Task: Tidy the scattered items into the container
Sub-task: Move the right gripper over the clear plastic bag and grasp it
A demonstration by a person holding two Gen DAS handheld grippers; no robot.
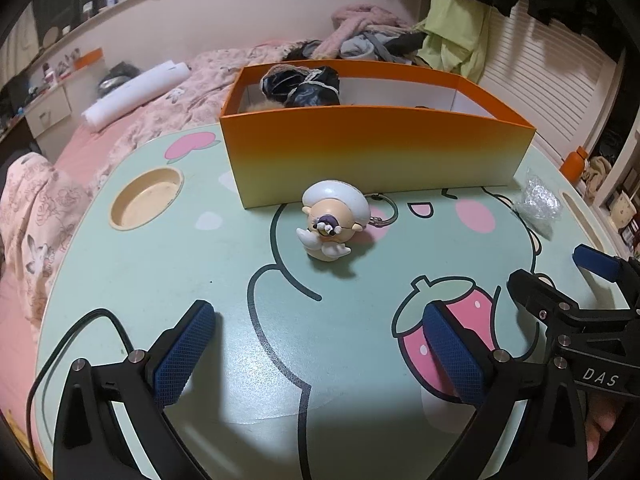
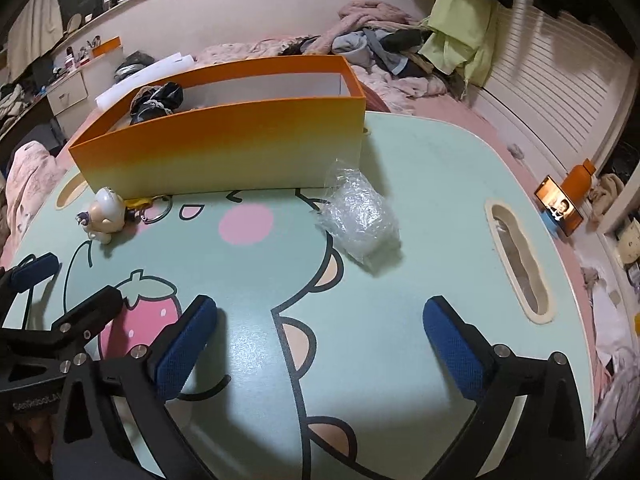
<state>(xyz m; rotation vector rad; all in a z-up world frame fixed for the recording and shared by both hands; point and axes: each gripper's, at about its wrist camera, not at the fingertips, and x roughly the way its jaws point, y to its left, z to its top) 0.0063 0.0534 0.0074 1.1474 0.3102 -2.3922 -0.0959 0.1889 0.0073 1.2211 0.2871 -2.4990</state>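
Room light dim, warm, overhead; tabletop point(image 1: 180, 264) evenly lit, soft glare patch near centre in both views. Soft shadows fall near side of orange box point(image 1: 376, 160), figurine point(image 1: 332, 224) and plastic bag point(image 2: 360, 216). Dark shadow pools under near gripper fingers point(image 1: 188, 352). Strong fisheye bend: table edge and far wall curve, black vignette in corners. Centre fairly sharp; far bedding point(image 2: 380, 24) and edges soft, slightly noisy. Phone screen point(image 2: 560, 208) glows bright at right edge
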